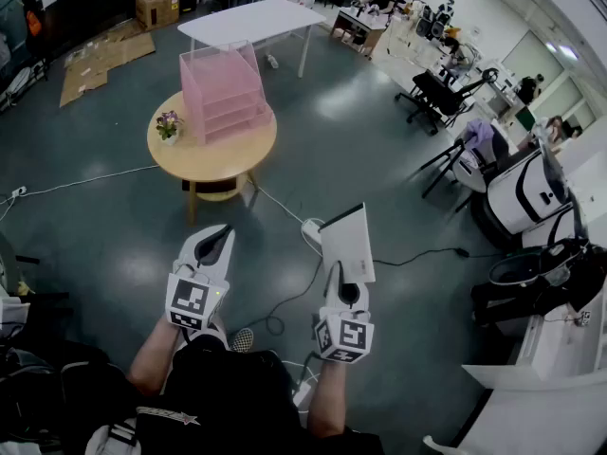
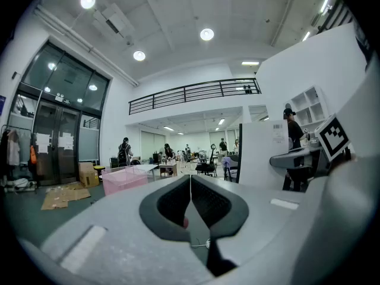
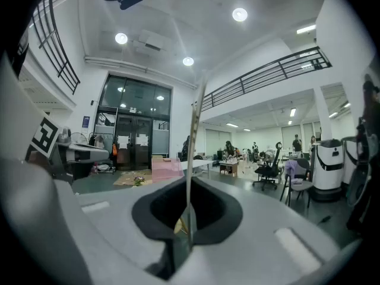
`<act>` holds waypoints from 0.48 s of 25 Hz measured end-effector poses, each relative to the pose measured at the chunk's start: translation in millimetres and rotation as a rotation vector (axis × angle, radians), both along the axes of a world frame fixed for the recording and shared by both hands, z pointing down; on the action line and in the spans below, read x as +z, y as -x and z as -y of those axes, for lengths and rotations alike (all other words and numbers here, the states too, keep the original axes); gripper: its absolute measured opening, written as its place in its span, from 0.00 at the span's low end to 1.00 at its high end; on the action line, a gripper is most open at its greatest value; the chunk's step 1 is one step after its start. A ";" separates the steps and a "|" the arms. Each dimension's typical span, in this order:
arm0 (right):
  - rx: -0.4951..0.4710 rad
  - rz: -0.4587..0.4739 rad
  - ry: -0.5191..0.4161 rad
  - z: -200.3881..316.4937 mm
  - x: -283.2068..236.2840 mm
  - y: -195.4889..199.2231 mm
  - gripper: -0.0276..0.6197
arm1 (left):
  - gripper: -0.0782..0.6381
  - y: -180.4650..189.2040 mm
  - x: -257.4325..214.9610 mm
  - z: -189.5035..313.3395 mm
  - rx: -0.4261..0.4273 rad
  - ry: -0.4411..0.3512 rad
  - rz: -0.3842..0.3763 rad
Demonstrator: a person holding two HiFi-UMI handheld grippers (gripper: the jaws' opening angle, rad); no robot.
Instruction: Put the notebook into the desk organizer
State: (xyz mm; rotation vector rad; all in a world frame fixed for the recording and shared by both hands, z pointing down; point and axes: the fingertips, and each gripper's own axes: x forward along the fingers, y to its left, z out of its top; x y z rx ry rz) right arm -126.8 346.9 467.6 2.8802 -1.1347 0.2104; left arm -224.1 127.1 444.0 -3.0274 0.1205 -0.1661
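The notebook [image 1: 346,240], pale grey with a dark edge, stands upright in my right gripper [image 1: 341,278], which is shut on its lower edge. In the right gripper view the notebook [image 3: 193,147] shows edge-on as a thin strip rising from between the pads. My left gripper [image 1: 225,230] is shut with nothing in it, level with the right one and to its left. The pink desk organizer [image 1: 225,91], with several open shelves, stands on a round wooden table [image 1: 213,154] well ahead of both grippers. It also appears far off as the pink organizer [image 2: 124,179] [image 3: 166,169].
A small pot of flowers [image 1: 169,124] sits on the round table left of the organizer. Behind it stands a white table [image 1: 251,22]. Cables [image 1: 285,292] and a power strip [image 1: 311,227] lie on the floor by my feet. Office chairs [image 1: 436,93] stand to the right.
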 end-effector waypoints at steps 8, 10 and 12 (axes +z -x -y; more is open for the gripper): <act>0.020 -0.008 -0.009 -14.5 -0.8 -14.6 0.06 | 0.13 -20.2 8.1 -12.7 0.020 0.003 0.014; 0.030 -0.005 -0.011 -17.5 0.3 -22.0 0.06 | 0.13 -28.6 7.9 -15.0 0.030 0.003 0.013; 0.036 -0.001 -0.011 -17.3 2.5 -30.1 0.06 | 0.13 -38.4 9.5 -14.3 0.037 0.003 0.015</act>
